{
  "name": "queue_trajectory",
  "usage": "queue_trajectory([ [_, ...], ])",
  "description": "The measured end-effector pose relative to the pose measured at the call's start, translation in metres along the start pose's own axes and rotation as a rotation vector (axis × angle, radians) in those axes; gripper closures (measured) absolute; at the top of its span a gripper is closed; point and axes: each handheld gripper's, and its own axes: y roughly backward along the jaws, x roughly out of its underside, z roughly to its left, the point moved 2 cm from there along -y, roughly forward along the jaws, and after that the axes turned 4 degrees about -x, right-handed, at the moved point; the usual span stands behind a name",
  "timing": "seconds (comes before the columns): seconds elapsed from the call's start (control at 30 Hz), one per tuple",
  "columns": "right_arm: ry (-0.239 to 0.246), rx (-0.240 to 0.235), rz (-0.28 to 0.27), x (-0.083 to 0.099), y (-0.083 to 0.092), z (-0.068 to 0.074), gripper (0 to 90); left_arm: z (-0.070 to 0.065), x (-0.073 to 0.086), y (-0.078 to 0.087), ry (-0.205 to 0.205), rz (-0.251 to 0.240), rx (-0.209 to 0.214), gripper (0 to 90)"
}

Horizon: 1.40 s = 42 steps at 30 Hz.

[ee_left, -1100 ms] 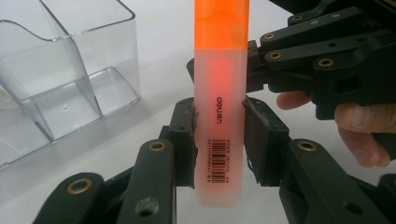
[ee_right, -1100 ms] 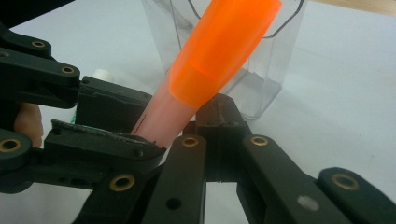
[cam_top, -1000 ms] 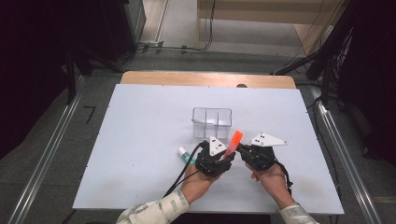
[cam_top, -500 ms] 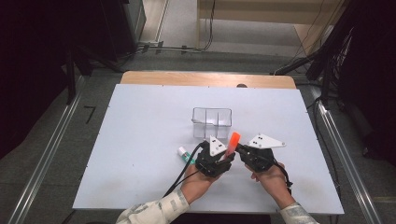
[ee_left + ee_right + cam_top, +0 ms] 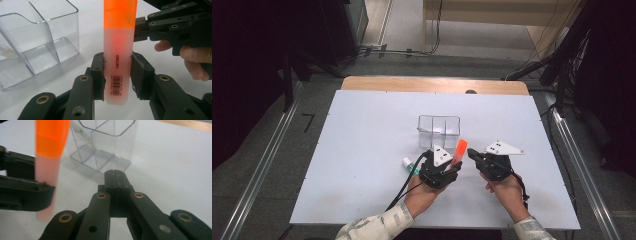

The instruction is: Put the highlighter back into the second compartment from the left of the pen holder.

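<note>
Both pads of the left tool [image 5: 117,75] clamp the upright orange highlighter [image 5: 119,50].

Left gripper [image 5: 117,75] is clamping a highlighter [image 5: 119,52] upright between its pads [image 5: 99,75], gripping the pale lower barrel near the barcode; the orange cap is rising out of the top of the view. Right gripper [image 5: 138,28] is sitting just right of the cap end, jaws together, a hand [image 5: 192,55] wrapping its body. Clear divided box [image 5: 37,42] is standing at left on the white table [image 5: 90,15], something pale lying in its far-left compartment.
</note>
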Motion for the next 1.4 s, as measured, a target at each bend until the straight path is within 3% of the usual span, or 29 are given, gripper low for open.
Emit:
queue_trajectory([
  [0.33, -0.037, 0.03, 0.02, 0.005, -0.003, -0.01, 79.6, 0.003, -0.001, 0.002, 0.007, -0.01, -0.008, 66.3],
  [0.67, -0.063, 0.061, 0.057, 0.009, -0.006, -0.018, 47.0, 0.007, -0.002, 0.004, 0.018, -0.023, -0.018, 66.2],
  [0.8, -0.068, 0.069, 0.069, 0.01, -0.006, -0.02, 39.8, 0.008, -0.003, 0.005, 0.021, -0.028, -0.024, 66.2],
  [1.4, -0.114, 0.106, 0.085, 0.016, 0.007, -0.034, 26.9, 0.029, -0.015, 0.011, 0.07, -0.076, -0.068, 66.2],
])
